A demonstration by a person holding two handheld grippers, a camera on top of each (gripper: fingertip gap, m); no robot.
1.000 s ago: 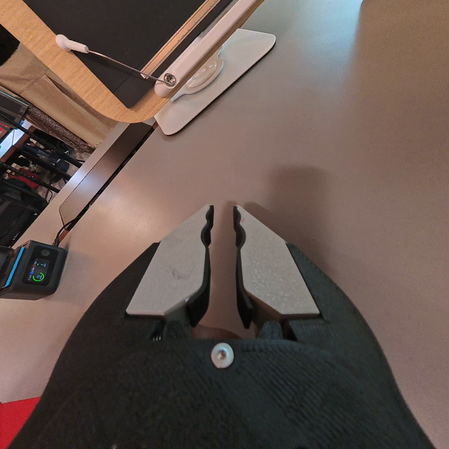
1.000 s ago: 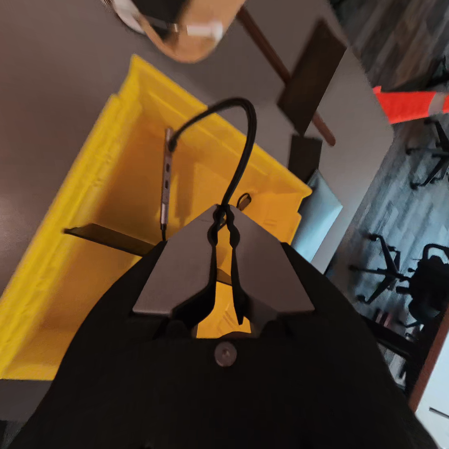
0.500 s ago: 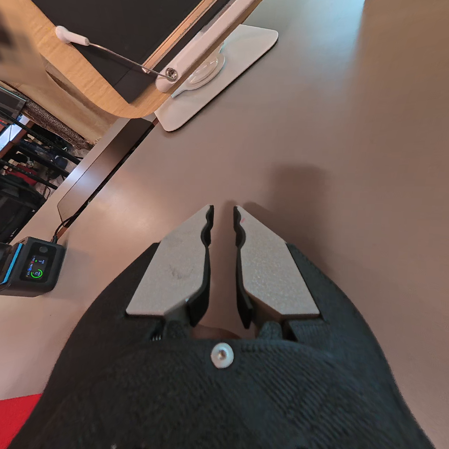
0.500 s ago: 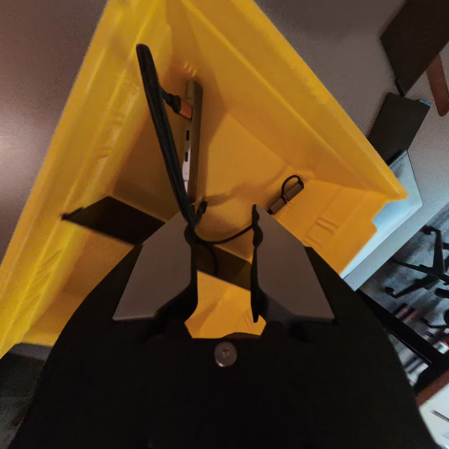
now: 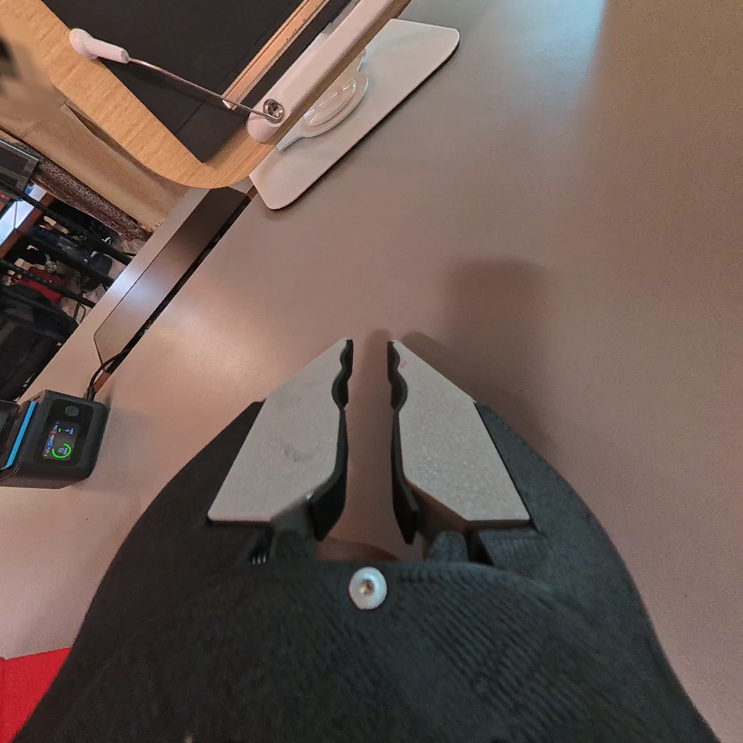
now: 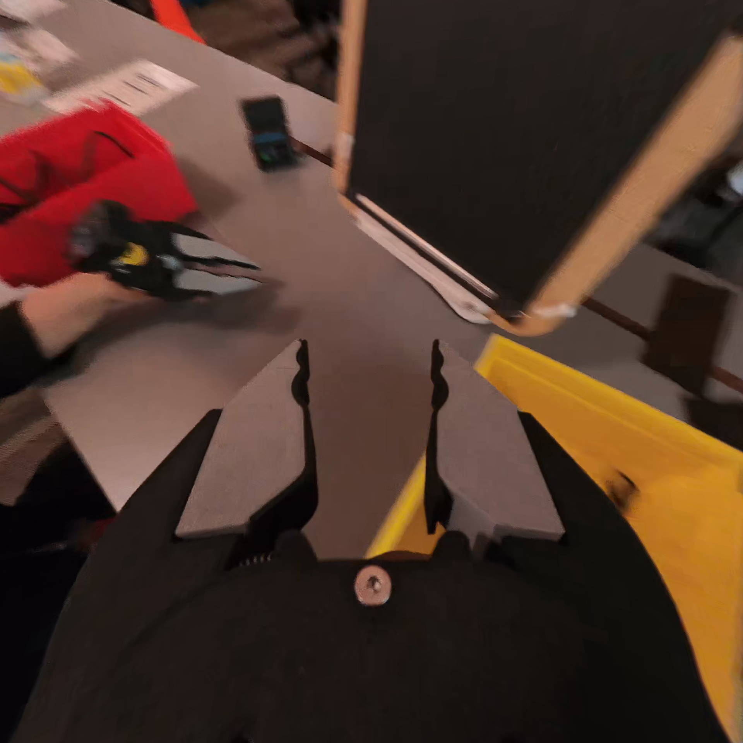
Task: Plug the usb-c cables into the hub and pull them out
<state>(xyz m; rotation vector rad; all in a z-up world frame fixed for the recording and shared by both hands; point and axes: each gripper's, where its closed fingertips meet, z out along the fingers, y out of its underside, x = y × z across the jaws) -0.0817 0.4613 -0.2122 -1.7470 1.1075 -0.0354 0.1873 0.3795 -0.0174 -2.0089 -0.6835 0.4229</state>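
Hanging over the bare bench [image 6: 362,281], the right tongs [image 6: 368,349] gape wide, gripping nothing, yellow bin [image 6: 603,434] at 3 o'clock; the left tongs [image 5: 370,349], slightly parted, wait empty.

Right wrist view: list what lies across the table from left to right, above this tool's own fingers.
Red bin → left tool → small black device with a lit screen → wood-framed black panel → yellow bin.

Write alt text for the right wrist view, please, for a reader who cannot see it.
The right gripper is open and empty above a grey table, with a yellow bin at its right. Farther left, a hand holds the left gripper before a red bin.
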